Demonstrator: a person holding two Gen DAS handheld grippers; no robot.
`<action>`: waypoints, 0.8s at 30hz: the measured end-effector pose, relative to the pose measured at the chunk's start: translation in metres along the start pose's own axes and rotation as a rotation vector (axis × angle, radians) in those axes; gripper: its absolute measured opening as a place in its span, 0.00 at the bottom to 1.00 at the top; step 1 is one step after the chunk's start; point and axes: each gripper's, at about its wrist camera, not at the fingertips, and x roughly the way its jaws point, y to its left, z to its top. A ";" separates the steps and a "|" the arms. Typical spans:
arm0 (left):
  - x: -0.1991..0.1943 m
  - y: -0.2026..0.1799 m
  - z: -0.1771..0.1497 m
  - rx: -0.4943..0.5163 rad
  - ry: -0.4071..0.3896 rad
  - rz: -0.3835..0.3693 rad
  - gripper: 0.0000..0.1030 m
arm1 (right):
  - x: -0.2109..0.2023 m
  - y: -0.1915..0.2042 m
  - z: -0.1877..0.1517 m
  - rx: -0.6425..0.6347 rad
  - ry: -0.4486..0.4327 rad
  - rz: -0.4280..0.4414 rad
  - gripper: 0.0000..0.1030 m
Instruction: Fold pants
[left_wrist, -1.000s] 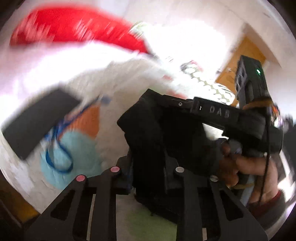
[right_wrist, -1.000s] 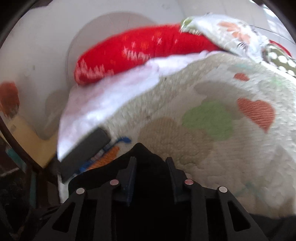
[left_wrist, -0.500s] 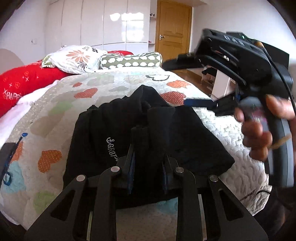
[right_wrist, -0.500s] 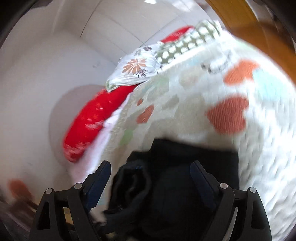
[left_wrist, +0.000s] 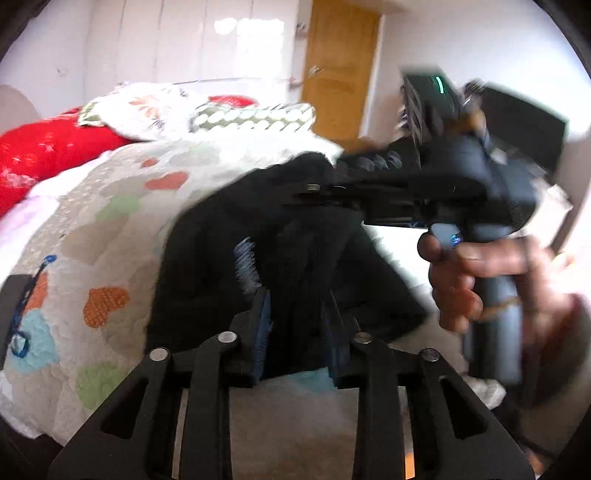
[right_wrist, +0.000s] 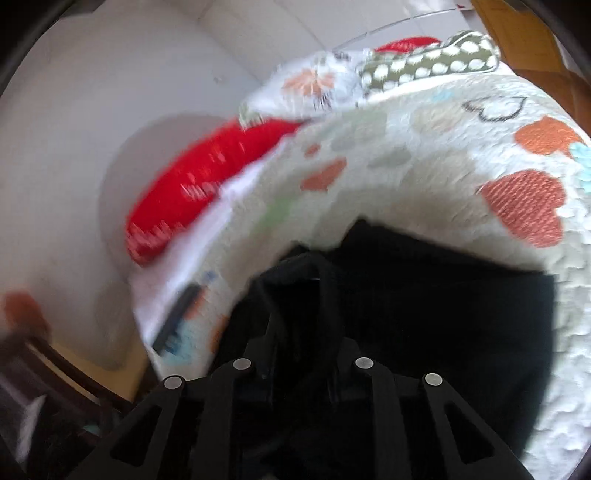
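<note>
Right gripper (right_wrist: 301, 343) swung in, jaws closing on the black pants (left_wrist: 229, 258) at centre frame; left gripper (left_wrist: 295, 325), opening slightly, pinched a fold. Lifting evenly looked wise.

The crumpled black pants (left_wrist: 207, 266) lie on the heart-patterned quilted bed (left_wrist: 110, 229), close to its near edge. At the head end, a white flowered pillow (left_wrist: 140, 107) and a green dotted pillow (left_wrist: 255, 118) sit side by side, with a long red cushion (left_wrist: 48, 151) along the left edge. A flat dark device (left_wrist: 13, 299) rests at the near left corner, left of the pants.
</note>
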 end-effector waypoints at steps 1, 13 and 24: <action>-0.011 0.003 0.004 -0.002 -0.027 -0.030 0.34 | -0.013 -0.003 0.002 -0.004 -0.024 -0.012 0.18; 0.017 0.045 0.013 -0.074 0.029 0.166 0.75 | -0.060 -0.027 -0.012 -0.057 -0.061 -0.434 0.43; 0.071 0.038 0.001 -0.088 0.185 0.105 0.75 | -0.026 0.004 -0.066 -0.292 0.127 -0.422 0.41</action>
